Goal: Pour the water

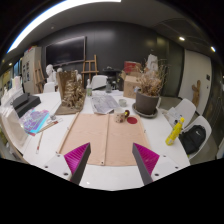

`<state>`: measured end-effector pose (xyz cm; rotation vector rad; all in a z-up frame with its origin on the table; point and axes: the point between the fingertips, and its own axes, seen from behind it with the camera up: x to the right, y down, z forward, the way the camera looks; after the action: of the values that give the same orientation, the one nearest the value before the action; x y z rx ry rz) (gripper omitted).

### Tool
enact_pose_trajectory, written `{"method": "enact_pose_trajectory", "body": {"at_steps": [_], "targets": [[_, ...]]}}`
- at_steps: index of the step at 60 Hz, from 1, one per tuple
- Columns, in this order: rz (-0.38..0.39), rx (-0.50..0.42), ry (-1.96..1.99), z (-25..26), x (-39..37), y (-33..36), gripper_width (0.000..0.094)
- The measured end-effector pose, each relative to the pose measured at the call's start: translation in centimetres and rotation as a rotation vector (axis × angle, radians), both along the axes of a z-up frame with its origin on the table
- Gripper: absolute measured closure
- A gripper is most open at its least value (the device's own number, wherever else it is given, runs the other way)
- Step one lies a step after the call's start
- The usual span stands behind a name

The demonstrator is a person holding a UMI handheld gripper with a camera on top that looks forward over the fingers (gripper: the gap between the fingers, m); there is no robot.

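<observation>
My gripper (pixel 110 165) is open above the near edge of a white table (pixel 110 178), with nothing between its fingers (pixel 78 160). A tan mat (pixel 100 135) lies just ahead of them. Beyond the mat's far right corner stand a few small items (pixel 122 116) that I cannot make out; one looks like a small cup or bottle. A potted plant with dried stems (pixel 148 100) stands further right. Near the table's right side a yellow bottle (pixel 176 130) stands tilted.
A dried-branch decoration (pixel 73 95) stands at the far left of the table, with grey sheets (pixel 103 103) beside it. A colourful picture book (pixel 35 121) lies at the left. A black object (pixel 195 138) rests at the right edge. White chairs surround the table.
</observation>
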<state>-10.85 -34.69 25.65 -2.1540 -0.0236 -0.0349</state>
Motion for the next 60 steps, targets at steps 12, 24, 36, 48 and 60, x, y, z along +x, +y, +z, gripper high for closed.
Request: {"method": "enact_pose_trajectory", "body": {"at_steps": [12,24,36,48,60], "targets": [[-0.092,0.016,-0.047,-3.7,17.2,0.3,0.0077],[-0.107,0.059,-0.065,-8.8,31.3,2.7,0.0076],[-0.077,0.143,-0.028,-13.2,39.1,9.7,0.0078],[-0.081,0.197,0.011,-16.5,42.4,17.7,0.0076],[-0.081,0.208,0.018,-19.9,43.2,21.9,0.025]]}}
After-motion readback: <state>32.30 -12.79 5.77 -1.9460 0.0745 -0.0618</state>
